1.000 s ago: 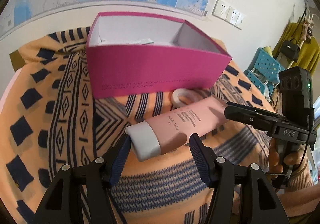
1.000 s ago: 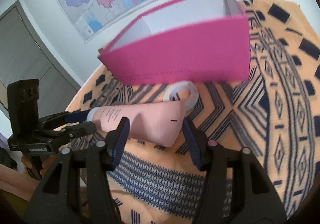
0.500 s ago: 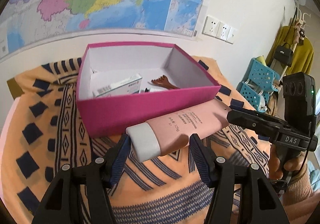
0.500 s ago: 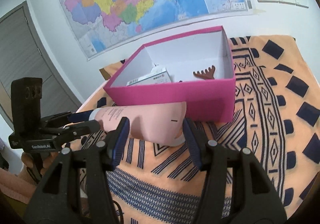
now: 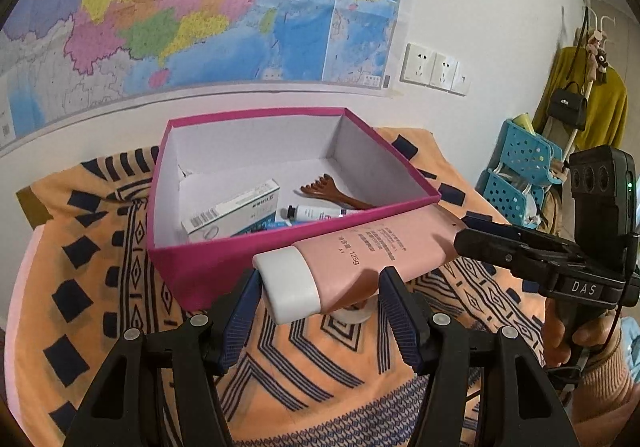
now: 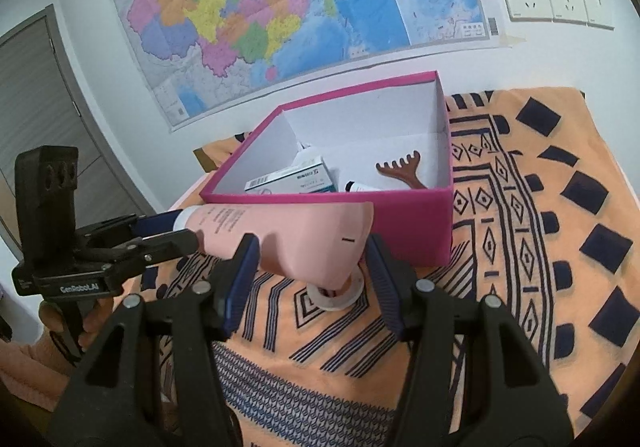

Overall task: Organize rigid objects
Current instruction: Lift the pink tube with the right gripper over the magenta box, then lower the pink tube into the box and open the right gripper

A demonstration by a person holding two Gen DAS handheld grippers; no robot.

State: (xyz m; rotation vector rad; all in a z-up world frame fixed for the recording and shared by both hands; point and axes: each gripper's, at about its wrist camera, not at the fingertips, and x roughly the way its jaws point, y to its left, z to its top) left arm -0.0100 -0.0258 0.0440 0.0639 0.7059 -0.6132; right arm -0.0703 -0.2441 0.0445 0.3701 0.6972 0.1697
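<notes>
Two grippers pinch one pink tube [image 5: 372,259] held in the air just in front of the magenta box [image 5: 224,271]: left gripper [image 5: 320,301] clamps the white-cap end, right gripper [image 6: 310,263] the crimped end, above a tape roll [image 6: 336,297] on the patterned orange cloth [image 6: 540,267].

The pink tube [image 5: 360,259], gripped by the left gripper [image 5: 318,301] and right gripper [image 6: 310,263], has risen from the patterned cloth [image 5: 100,287] to the rim height of the pink box [image 5: 208,275], uncovering the tape roll [image 6: 334,293] below and revealing the box's contents.
</notes>
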